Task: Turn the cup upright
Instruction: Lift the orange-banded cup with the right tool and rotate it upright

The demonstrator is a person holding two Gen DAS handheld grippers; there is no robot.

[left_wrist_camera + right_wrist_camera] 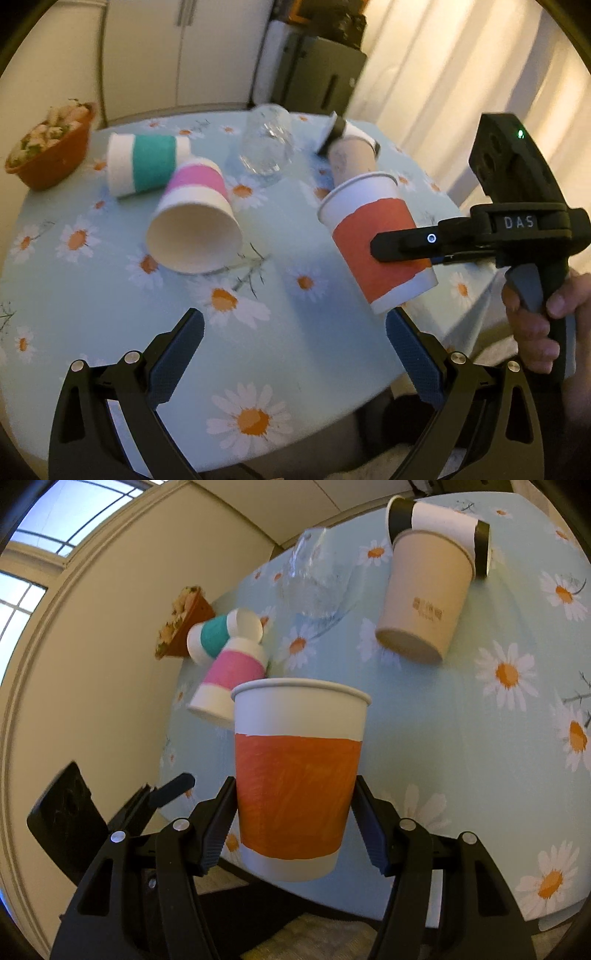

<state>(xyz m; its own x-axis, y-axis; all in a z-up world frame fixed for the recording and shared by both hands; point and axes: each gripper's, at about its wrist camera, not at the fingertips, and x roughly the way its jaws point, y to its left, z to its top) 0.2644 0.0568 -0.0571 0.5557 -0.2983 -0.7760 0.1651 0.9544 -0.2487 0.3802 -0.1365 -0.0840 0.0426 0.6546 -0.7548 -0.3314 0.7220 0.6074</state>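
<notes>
My right gripper (293,808) is shut on a white paper cup with an orange band (295,775), held off the daisy tablecloth with its mouth up and tilted. In the left wrist view the same cup (373,240) hangs above the table's right edge, clamped by the right gripper (402,245) from the right. My left gripper (295,339) is open and empty above the near part of the table, its fingers (177,354) wide apart.
On the table (92,295) lie a pink-banded cup (195,218), a teal-banded cup (147,162), a clear glass (267,144), a beige cup (351,158) and a black-and-white cup (343,129), all on their sides. An orange bowl (51,147) stands far left.
</notes>
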